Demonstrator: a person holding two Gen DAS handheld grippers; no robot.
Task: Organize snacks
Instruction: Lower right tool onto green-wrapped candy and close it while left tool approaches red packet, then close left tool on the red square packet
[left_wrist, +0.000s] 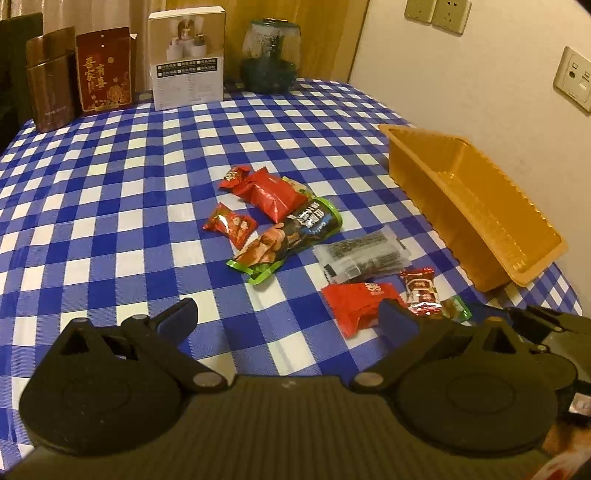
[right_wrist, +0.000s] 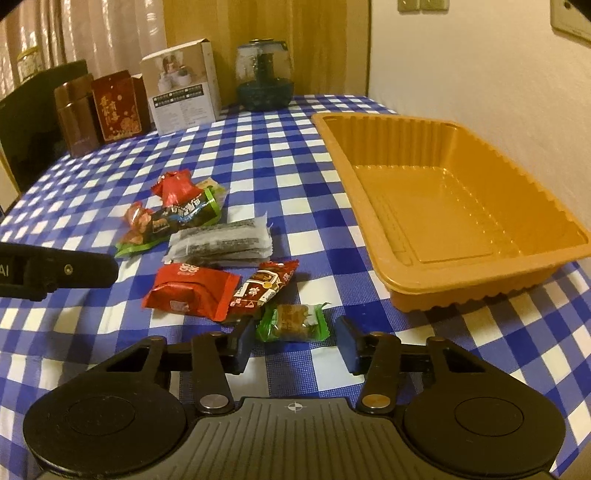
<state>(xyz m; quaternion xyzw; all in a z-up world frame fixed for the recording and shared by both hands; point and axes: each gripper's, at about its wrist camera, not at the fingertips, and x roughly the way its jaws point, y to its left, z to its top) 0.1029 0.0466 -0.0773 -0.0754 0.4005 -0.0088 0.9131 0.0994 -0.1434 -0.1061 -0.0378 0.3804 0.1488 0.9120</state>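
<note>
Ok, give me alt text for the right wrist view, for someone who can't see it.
The open right gripper sits low over a blue checked tablecloth, its fingers either side of a small green-wrapped snack. More wrapped snacks lie scattered behind and to the left, and an empty orange plastic tray stands to the right.

my matt black plastic fingers (right_wrist: 240, 347), glossy orange ribbed plastic tray (right_wrist: 458, 206), shiny crinkled foil snack wrappers (right_wrist: 192, 291), smooth checked tablecloth (left_wrist: 110, 192), clear glass jar (left_wrist: 271, 55), paper box (left_wrist: 186, 59)
</note>
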